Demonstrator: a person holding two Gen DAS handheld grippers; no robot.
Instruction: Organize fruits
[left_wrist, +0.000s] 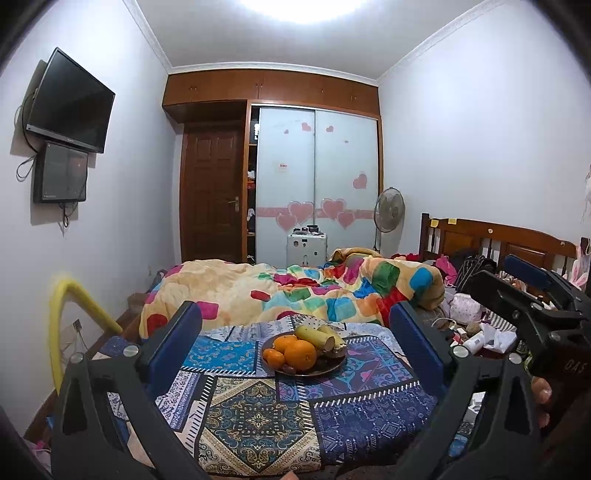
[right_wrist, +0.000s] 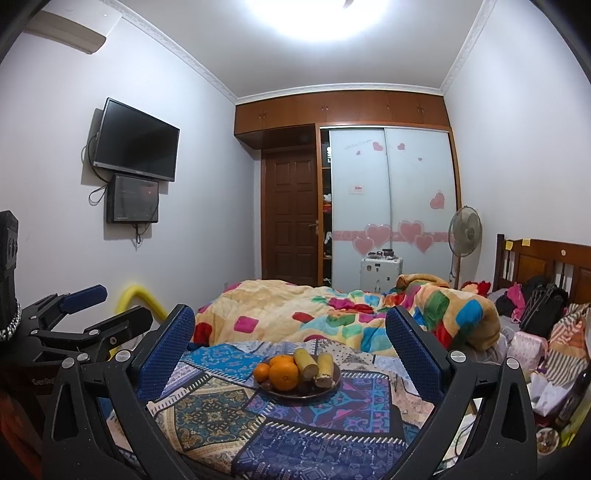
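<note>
Left gripper (left_wrist: 295, 328): jaws spread wide, nothing between them, held above the patchwork cloth (left_wrist: 258, 410) on the near side of the plate (left_wrist: 325, 367). Right gripper (right_wrist: 290, 334): likewise spread wide and empty, also short of the plate, just beside the left gripper.

Plate: brown, round, resting on the patchwork cloth. Contents: large orange (left_wrist: 300, 355) at the near rim; two smaller oranges (left_wrist: 274, 359) to its left, touching it; two bananas (left_wrist: 317, 335) with cut ends lying behind and right of the oranges; small dark fruits (left_wrist: 289, 368) at the near edge, kind unclear.

Colourful quilt (left_wrist: 280, 291): bunched on the bed beyond the plate.
</note>
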